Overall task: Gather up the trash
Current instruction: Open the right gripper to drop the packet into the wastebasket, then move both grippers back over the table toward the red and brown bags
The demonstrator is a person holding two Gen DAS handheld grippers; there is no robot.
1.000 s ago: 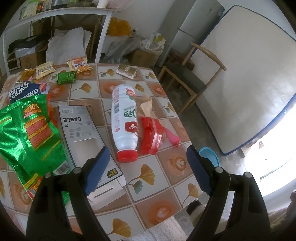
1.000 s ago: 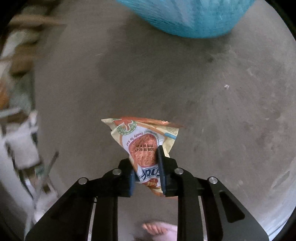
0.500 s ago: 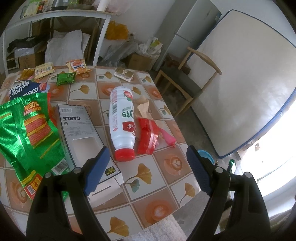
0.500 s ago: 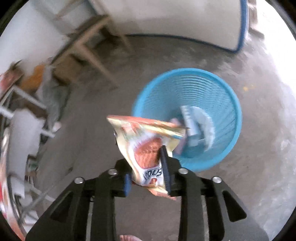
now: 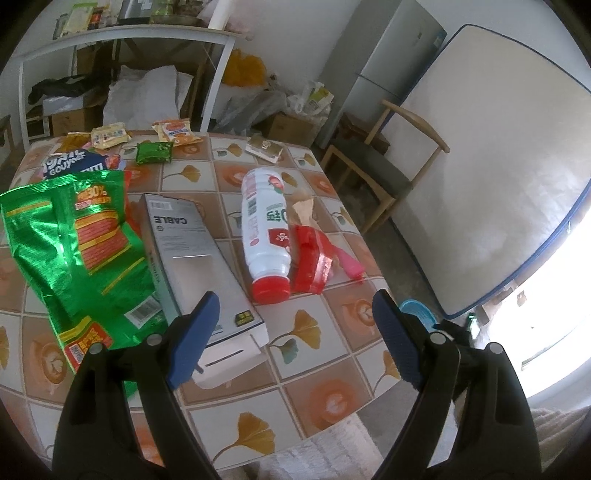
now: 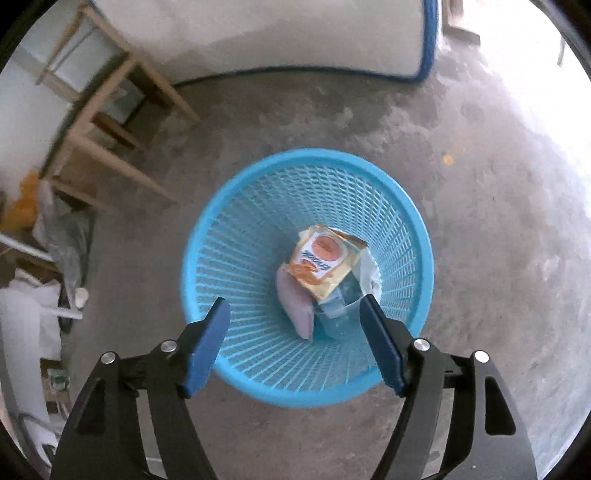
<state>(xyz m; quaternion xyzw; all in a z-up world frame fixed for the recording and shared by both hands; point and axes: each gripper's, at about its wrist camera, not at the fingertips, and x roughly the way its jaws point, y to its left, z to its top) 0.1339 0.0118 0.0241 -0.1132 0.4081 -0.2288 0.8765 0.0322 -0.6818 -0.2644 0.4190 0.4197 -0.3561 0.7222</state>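
The right gripper [image 6: 293, 325] points down over a blue mesh basket [image 6: 236, 236] on the concrete floor; its blue-padded jaws are opening, wide apart, with nothing between them. Below the gap, an orange-and-yellow snack packet [image 6: 325, 260] lies inside the basket, resting on a clear plastic cup [image 6: 338, 314] and a pale pink wrapper [image 6: 297, 304], free of both pads. Beyond the basket, a blue-edged white panel [image 6: 258, 33] leans upright, and the wooden legs of a chair [image 6: 107, 122] stand to the left. The left gripper [image 5: 291, 325] hangs over the near edge of a tiled table [image 5: 317, 373], its fingers spread wide and holding nothing. Its left pad shows over the near end of a grey box marked CABLE [image 5: 192, 254], though whether it touches the box cannot be told. Just right of the box lies a white bottle [image 5: 264, 229] on its side, red cap toward the gripper, touching a crumpled red wrapper [image 5: 310, 258]. Left of the box, a large green foil bag [image 5: 70, 251] overlaps its edge. Farther back sit a small green packet [image 5: 154, 153], an orange snack packet [image 5: 176, 131] and a gold-and-white packet [image 5: 265, 148]. Past the table's right corner, part of the blue basket's rim shows on the floor.
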